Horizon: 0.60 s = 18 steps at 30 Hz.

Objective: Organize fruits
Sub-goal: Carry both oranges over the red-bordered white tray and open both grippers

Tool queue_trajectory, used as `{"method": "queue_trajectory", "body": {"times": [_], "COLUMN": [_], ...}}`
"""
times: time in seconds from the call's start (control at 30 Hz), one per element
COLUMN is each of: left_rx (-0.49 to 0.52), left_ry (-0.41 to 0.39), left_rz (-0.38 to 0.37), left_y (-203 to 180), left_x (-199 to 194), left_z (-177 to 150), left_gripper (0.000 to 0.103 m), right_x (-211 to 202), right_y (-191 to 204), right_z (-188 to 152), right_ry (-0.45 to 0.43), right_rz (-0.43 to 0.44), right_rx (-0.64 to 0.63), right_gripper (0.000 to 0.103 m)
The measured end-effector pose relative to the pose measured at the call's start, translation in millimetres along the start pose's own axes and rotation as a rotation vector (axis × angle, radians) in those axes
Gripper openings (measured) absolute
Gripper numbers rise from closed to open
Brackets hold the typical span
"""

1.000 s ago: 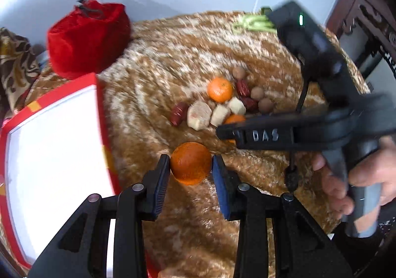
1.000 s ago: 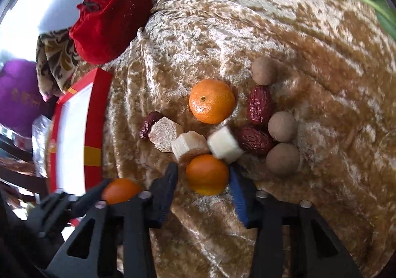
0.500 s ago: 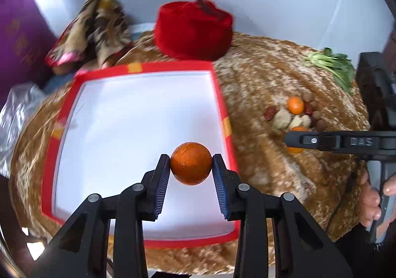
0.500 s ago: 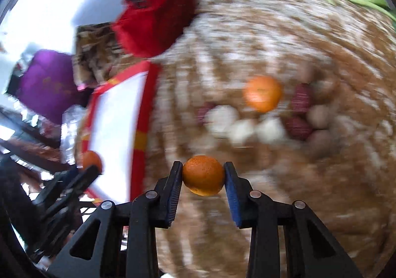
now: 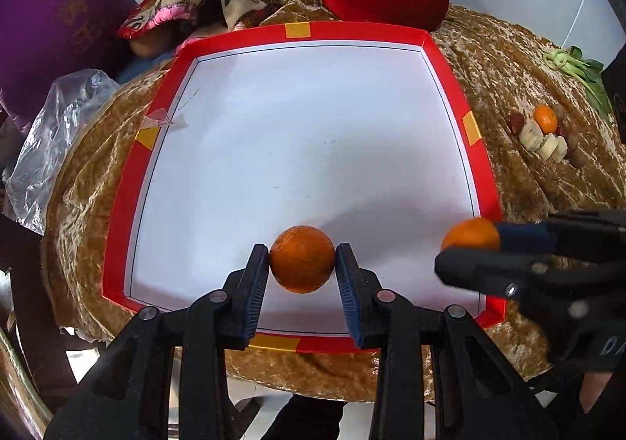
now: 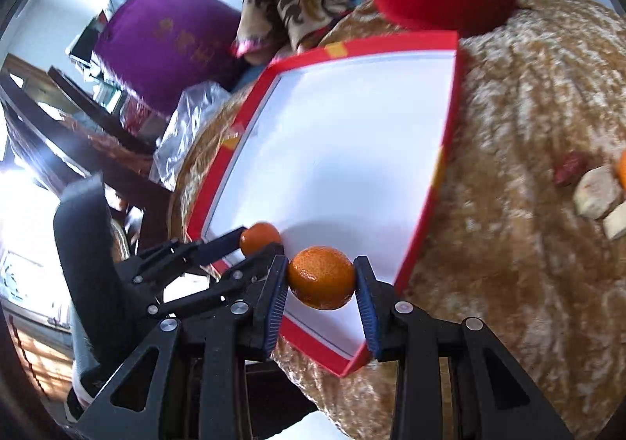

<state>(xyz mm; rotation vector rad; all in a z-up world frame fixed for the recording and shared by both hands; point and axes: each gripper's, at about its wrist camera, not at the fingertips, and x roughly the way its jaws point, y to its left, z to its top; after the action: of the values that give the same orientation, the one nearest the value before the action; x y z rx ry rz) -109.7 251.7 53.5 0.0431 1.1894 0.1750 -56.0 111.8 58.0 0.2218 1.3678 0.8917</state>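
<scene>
Both grippers are closed on fruit above the red-edged tray [image 5: 446, 72], which lies on the brown cloth [image 5: 520, 60] with its white floor bare, so it looks like the place the fruit is meant to go. Left gripper [image 5: 302, 262] pinches one orange [image 5: 302, 259] between its pads over the tray's near edge, and the right gripper [image 6: 321, 279] clamps a second orange [image 6: 321, 277] over the near right corner, apparently ready to lower it. Smaller pieces, a third orange [image 5: 545, 119] among them, wait on the cloth well to the tray's right.
</scene>
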Motion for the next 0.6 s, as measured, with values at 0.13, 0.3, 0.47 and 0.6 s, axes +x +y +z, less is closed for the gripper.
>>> {"method": "queue_trajectory", "body": {"times": [0.13, 0.3, 0.47, 0.6], "left_rx": [-0.008, -0.062, -0.163, -0.225], "left_ry": [-0.028, -0.084, -0.176, -0.277], "left_rz": [0.056, 0.133, 0.143, 0.111], "left_y": [7, 23, 40, 38], "left_x": [-6, -12, -29, -50], "left_z": [3, 9, 19, 28], "left_gripper": [0.033, 0.033, 0.033, 0.033], "right_x": [18, 31, 26, 24], "right_y": [5, 10, 9, 11], "right_z": [-12, -21, -27, -33], "right_ry": [0.065, 0.12, 0.151, 0.189], "right_rz": [-0.036, -0.072, -0.056, -0.015], "right_rx": [-0.023, -0.049, -0.032, -0.029], "right_gripper": [0.034, 0.035, 0.035, 0.036]}}
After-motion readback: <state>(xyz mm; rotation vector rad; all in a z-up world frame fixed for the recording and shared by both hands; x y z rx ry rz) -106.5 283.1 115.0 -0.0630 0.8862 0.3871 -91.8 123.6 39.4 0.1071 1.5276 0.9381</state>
